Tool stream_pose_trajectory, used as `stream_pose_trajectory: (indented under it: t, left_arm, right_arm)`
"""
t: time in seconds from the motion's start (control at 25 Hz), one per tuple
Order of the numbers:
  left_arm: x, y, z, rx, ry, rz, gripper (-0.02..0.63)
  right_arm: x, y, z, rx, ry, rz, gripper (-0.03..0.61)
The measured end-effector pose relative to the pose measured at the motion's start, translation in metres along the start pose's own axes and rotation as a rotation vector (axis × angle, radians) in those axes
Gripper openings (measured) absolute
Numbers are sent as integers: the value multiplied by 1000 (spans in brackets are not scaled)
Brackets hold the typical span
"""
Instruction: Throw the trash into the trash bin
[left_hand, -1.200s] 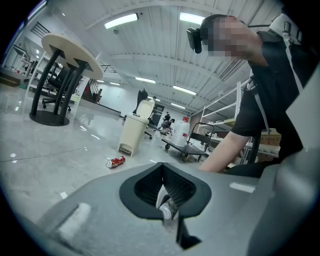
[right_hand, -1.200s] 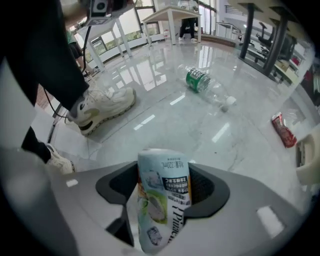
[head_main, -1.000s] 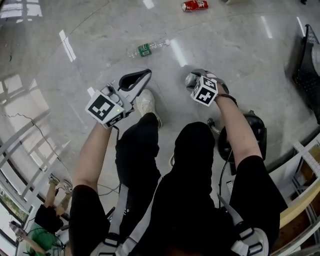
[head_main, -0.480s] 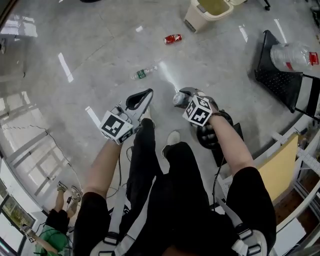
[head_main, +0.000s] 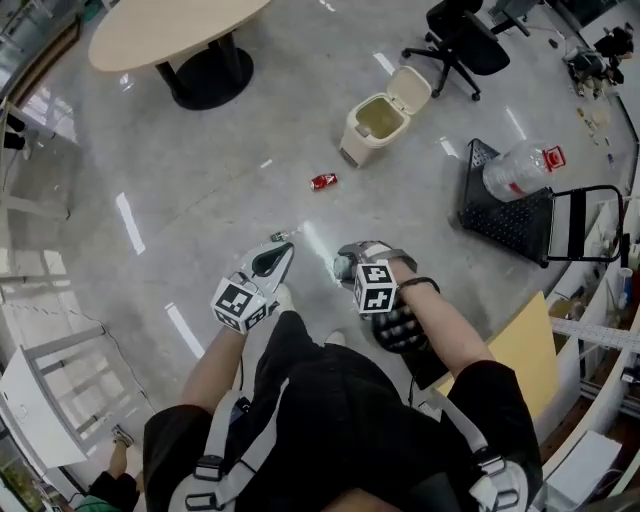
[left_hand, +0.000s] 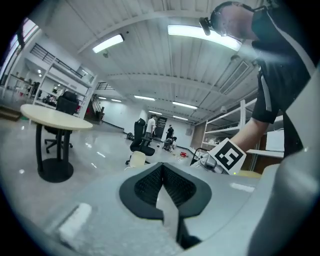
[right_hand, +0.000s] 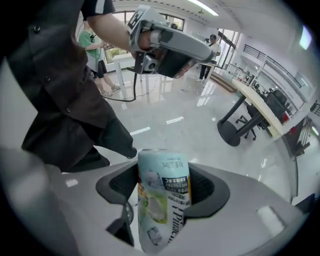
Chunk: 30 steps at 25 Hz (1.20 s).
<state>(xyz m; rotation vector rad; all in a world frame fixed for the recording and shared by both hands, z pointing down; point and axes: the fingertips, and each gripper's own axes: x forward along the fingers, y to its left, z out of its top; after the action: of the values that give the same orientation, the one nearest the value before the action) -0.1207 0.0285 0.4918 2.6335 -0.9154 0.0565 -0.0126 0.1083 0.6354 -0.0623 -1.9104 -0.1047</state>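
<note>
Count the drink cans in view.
2. A red can lies on the floor near the open trash bin. A pale printed can is clamped in the right gripper. The person's body may hide others.

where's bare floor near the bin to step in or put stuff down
Bare floor lies left of the trash bin, between it and the round table, and across the wide stretch left of the red can. Right of the bin it is tighter: the black cart and office chair close in.
</note>
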Motion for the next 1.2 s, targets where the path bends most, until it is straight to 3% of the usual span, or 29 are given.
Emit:
stream_pose_trajectory:
  t: [0.12,0.32,0.52,0.8,1.0,1.2]
  left_arm:
    - [17,4,43,99,-22,-63,0]
    - [46,21,102,210,-65,-121,0]
    - [81,20,119,192,-95,-153,0]
    - [148,-10,123,177,-79,-208,0]
    - [210,-20,137,236,-71,-170,0]
    - [276,-19,167,268,-132,-100,0]
  right_arm:
    - [-22,-30,10,22,21,-30,293]
    - [-67,-81,36,184,-24,-137,293]
    - [-96,-87,36,232,-52,-190,293]
    - [-130,-104,-30,224,-46,-268,293]
    - [-151,-154,-92,144,-51,-347,293]
    - [-183,-204,-151,112,-80,-386,293]
